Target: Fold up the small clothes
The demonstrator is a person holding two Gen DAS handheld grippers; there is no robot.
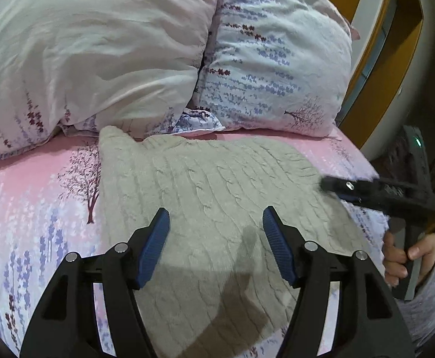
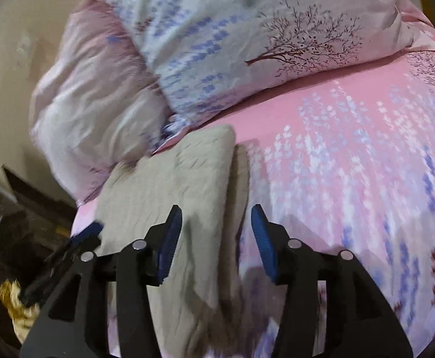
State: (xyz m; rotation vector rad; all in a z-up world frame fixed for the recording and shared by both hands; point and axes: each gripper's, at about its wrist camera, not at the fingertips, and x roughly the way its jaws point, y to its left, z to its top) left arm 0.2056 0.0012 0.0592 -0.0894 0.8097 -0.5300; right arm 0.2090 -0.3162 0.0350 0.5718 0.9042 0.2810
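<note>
Both claws, left claw [image 1: 216, 219] and right claw [image 2: 216, 217], gape empty above the sweater [image 1: 211, 185]; only the left view shows a hand [image 1: 408, 256].

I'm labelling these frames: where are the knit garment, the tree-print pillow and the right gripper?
knit garment [image 1: 211, 185], left wrist view, middle of its cable pattern.
tree-print pillow [image 2: 277, 29], right wrist view, pillow face by the tree.
right gripper [image 2: 217, 238], right wrist view, between its fingertips.

Beige cable-knit sweater [image 1: 217, 197], matt, smooth printed cotton bedsheet [image 1: 23, 208], crumpled cloth pillows [image 1: 98, 53]

Home bedroom, bed sheet [image 1: 23, 194], pillows [image 1: 98, 59]
</note>
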